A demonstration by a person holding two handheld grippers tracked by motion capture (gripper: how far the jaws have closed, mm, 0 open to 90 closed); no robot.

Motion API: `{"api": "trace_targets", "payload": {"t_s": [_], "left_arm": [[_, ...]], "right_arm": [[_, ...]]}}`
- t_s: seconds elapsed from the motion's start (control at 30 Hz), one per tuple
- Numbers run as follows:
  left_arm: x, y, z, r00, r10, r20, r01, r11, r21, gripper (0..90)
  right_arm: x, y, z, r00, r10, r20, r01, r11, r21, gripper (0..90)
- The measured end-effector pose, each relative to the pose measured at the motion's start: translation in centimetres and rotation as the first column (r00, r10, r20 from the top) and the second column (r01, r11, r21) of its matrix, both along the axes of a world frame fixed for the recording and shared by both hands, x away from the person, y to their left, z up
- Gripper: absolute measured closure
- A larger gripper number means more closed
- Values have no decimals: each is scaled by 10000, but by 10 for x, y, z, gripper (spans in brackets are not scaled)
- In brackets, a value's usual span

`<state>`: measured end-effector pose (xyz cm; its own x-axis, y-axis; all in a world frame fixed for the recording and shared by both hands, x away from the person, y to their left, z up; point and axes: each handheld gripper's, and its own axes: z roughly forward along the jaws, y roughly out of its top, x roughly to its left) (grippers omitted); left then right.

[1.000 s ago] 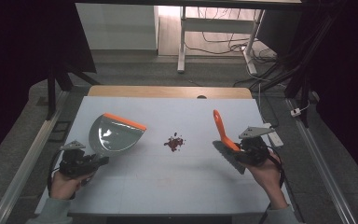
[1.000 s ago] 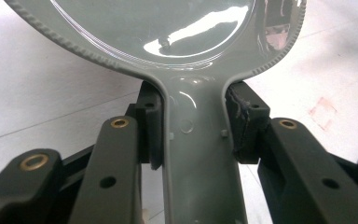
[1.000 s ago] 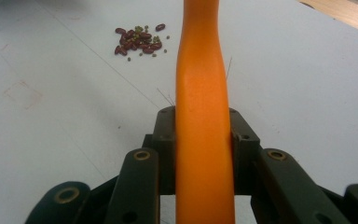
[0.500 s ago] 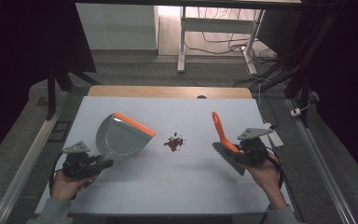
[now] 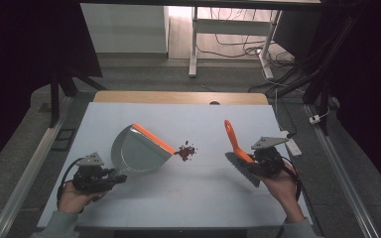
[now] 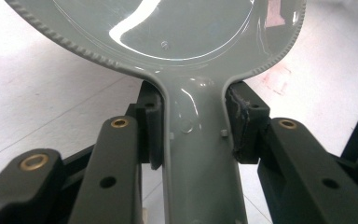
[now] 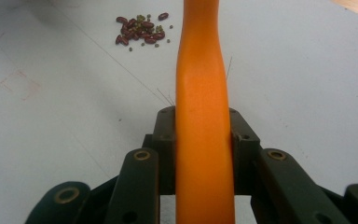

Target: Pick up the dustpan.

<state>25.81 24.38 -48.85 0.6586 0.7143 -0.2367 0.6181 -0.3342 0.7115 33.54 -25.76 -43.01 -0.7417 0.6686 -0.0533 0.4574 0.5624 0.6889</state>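
grey and shiny, the dustpan [image 5: 139,151] sits on the white counter [image 5: 188,203], with its orange edge [image 5: 153,138] turned toward a little pile of beans [image 5: 187,150]. the edge is just beside the pile. the left tongs [image 5: 116,177] are squeezed tight on the dustpan's grey handle [image 6: 200,154], one black pad on each side of it. the left hand [image 5: 77,196] holds these tongs near the front of the counter.

the right tongs [image 5: 250,159] are pinched on the orange handle [image 7: 201,116] of a small brush [image 5: 238,153]. the handle points up and away, and the grey bristles hang low by the counter. the right hand [image 5: 280,191] holds these tongs on the right side. the beans are dark red with a few small green ones, lying between the dustpan and the brush, closer to the dustpan.
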Motion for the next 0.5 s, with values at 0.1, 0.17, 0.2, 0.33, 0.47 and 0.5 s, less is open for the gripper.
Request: {"api": "trace_targets", "payload": {"t_s": [0.1, 0.17, 0.2, 0.33, 0.47, 0.5], "left_arm": [[0, -5, 0, 9998, -181, -97, 182, 9998, 62, 615], [0, -10, -1, 9992, -335, -200, 338, 9993, 138, 615], [0, -12, -1, 9988, -426, -249, 431, 9989, 188, 614], [0, -20, -2, 9968, -698, -384, 713, 9968, 374, 614], [0, -26, -3, 9945, -919, -512, 944, 9943, 493, 615], [0, -28, -4, 9936, -974, -569, 1005, 9935, 534, 615]], "right_arm": [[0, 1, 0, 10000, -29, -45, 29, 10000, -6, 707], [0, 1, -1, 10000, 1, -21, -1, 10000, -27, 707], [0, 1, -1, 10000, 1, -26, -1, 10000, -33, 707], [0, 0, -1, 10000, -4, -25, 4, 10000, -46, 707], [0, 1, -2, 10000, 9, -63, -9, 10000, -74, 707], [0, 1, -3, 10000, 51, -45, -51, 10000, -83, 707]]}}
